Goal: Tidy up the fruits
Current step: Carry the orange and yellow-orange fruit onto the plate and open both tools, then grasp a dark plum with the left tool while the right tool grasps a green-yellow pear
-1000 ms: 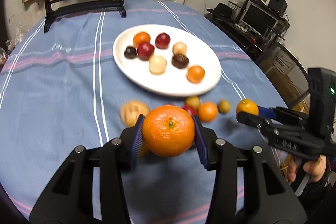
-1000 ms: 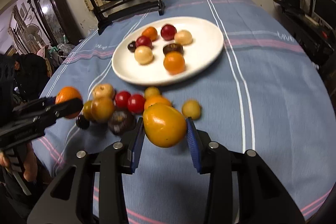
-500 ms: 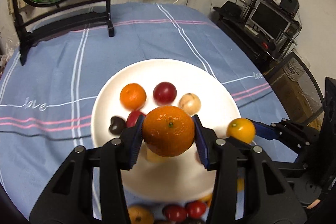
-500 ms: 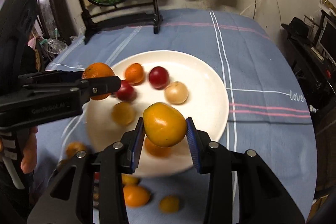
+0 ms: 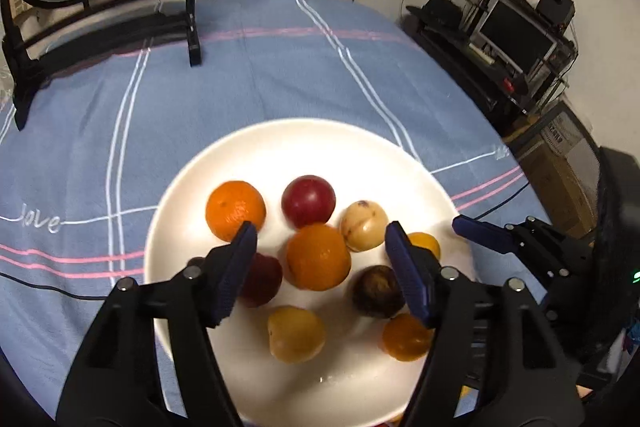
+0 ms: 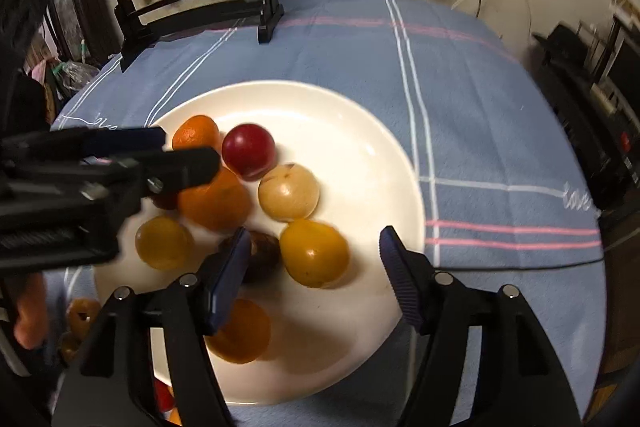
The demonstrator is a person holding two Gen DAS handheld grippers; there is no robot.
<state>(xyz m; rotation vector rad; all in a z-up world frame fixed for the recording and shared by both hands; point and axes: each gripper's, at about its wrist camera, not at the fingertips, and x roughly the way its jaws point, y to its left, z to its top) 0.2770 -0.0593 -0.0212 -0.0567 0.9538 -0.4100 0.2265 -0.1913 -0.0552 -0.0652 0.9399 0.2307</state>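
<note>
Hovering, both claws (image 5: pixel 320 247) (image 6: pixel 312 259) opening above the plate (image 5: pixel 280 147).

A white plate (image 5: pixel 420 179) on the blue striped cloth holds mixed round fruits: a big orange (image 5: pixel 318 256) at centre, a red plum (image 5: pixel 308 201) behind it, and a yellow-orange fruit (image 6: pixel 313 252) on the near right.

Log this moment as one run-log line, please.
step: release onto white plate | left tool: opening, orange freed | right tool: opening, yellow fruit freed | leftovers: fruit off plate
</note>
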